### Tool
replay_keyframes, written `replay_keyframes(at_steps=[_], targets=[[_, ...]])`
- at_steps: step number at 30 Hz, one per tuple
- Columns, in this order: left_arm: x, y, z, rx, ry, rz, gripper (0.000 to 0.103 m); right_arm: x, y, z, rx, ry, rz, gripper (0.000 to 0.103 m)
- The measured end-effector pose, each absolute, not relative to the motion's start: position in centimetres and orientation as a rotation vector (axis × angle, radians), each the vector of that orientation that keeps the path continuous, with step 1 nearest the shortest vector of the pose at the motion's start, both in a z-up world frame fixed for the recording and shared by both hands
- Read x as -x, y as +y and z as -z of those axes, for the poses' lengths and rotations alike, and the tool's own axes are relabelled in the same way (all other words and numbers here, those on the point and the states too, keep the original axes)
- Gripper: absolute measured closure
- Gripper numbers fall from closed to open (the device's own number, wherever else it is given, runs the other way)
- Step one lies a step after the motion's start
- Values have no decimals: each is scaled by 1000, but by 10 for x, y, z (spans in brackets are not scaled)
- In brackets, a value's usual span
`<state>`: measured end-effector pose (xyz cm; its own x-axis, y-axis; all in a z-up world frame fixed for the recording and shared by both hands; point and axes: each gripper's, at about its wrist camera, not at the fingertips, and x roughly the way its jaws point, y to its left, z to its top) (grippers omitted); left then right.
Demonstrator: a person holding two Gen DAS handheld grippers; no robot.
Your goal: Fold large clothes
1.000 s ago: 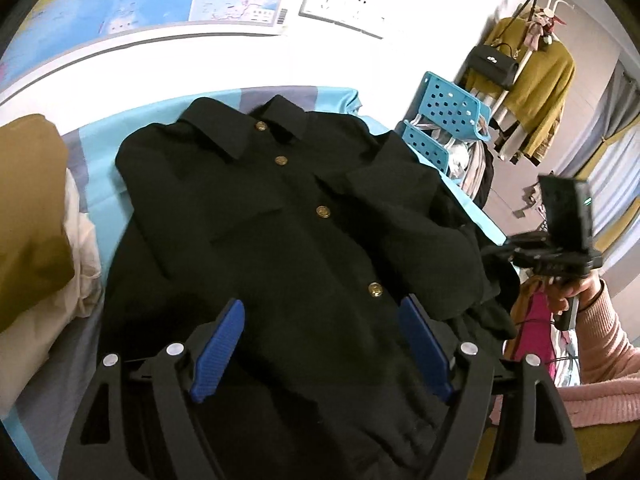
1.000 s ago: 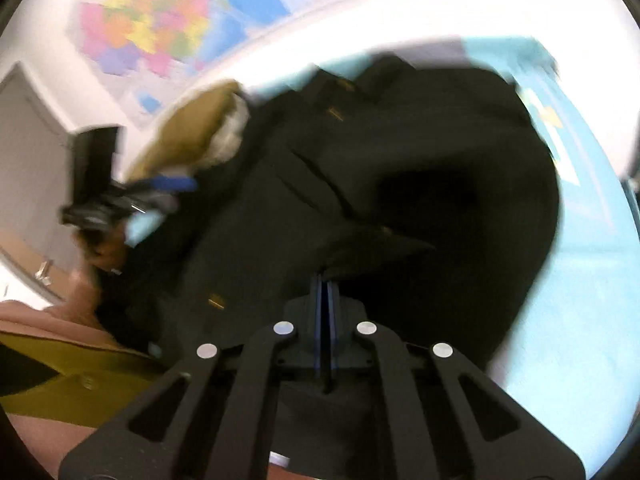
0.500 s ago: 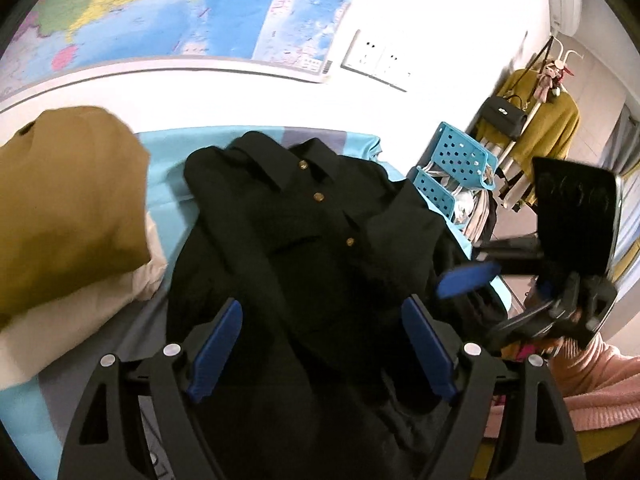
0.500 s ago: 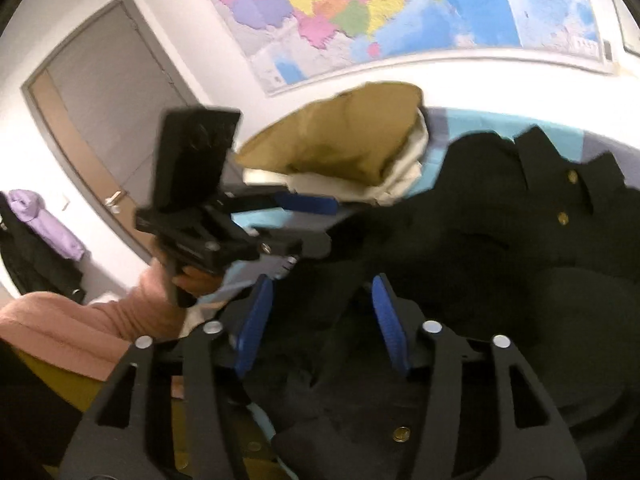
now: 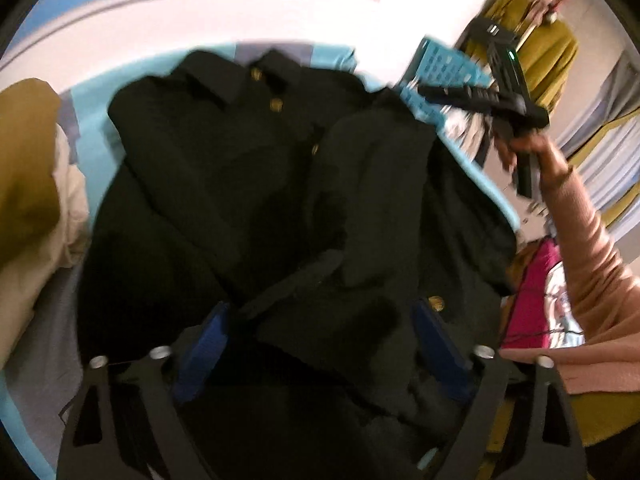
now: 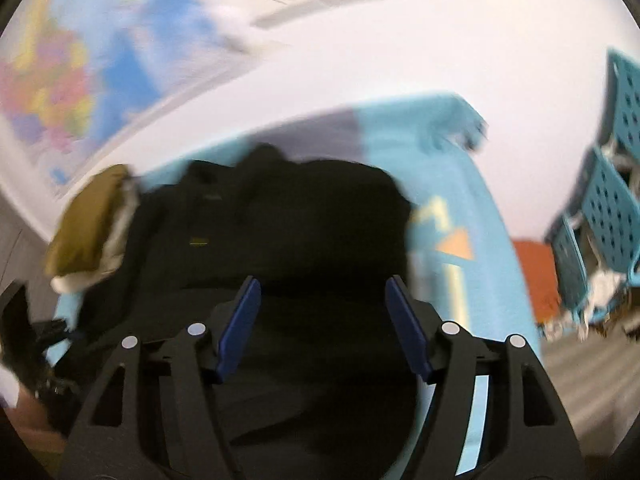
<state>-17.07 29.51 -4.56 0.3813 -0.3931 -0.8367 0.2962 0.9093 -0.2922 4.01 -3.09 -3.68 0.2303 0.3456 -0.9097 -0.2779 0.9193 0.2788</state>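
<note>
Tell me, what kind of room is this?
Probably a bedroom or other lived-in room at home: a black coat spread on a light-blue sheet, a wall map, and garments hanging on a rack.

Both views smeared by motion blur, right wrist view worse: map (image 6: 68, 92) and wall read as streaks. Strong fisheye bending, black vignette at corners. Even, bright indoor light; white wall (image 5: 168, 28) blown out. Black coat (image 5: 240, 184) underexposed, folds barely legible, only its gold buttons catch light. Blue fingers (image 6: 240, 320) comparatively sharp.
</note>
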Motion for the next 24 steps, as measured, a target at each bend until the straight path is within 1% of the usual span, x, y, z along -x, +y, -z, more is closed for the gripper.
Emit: replay_keyframes(at_steps=[2,3,4,5,6,7,8,14,16,18,21,22,23,24], targets=[[165,292,51,75,1116,414,49,-51,-41,59,-119,1310,-428,37],[163,291,51,59,1115,397,56,-55,-44,70,-156,1331,-455,38],[160,291,50,33,1109,366,70,-59,-43,80,-182,1352,-481,45],[157,293,48,28,1107,350,76,-59,-47,84,-175,1357,-495,52],[155,296,44,40,1098,351,78,-61,-44,88,-163,1358,-514,69],[154,299,41,44,1086,348,86,-62,-42,89,-145,1351,-533,92],[151,302,36,38,1068,333,88,-62,-45,86,-142,1341,-541,98],[115,318,-6,-13,928,219,89,-69,-76,48,-254,1188,-540,99],[99,321,-10,-32,897,180,89,-71,-80,51,-262,1186,-525,99],[77,321,0,-75,917,161,88,-73,-79,69,-240,1233,-491,99],[50,326,31,-77,1012,122,76,-72,-73,92,-214,1296,-447,96],[46,327,40,-89,1041,98,65,-71,-72,96,-206,1307,-434,92],[44,331,46,-95,1056,55,59,-70,-71,97,-199,1305,-421,90],[45,334,46,-87,1052,53,57,-69,-70,95,-190,1297,-406,84]])
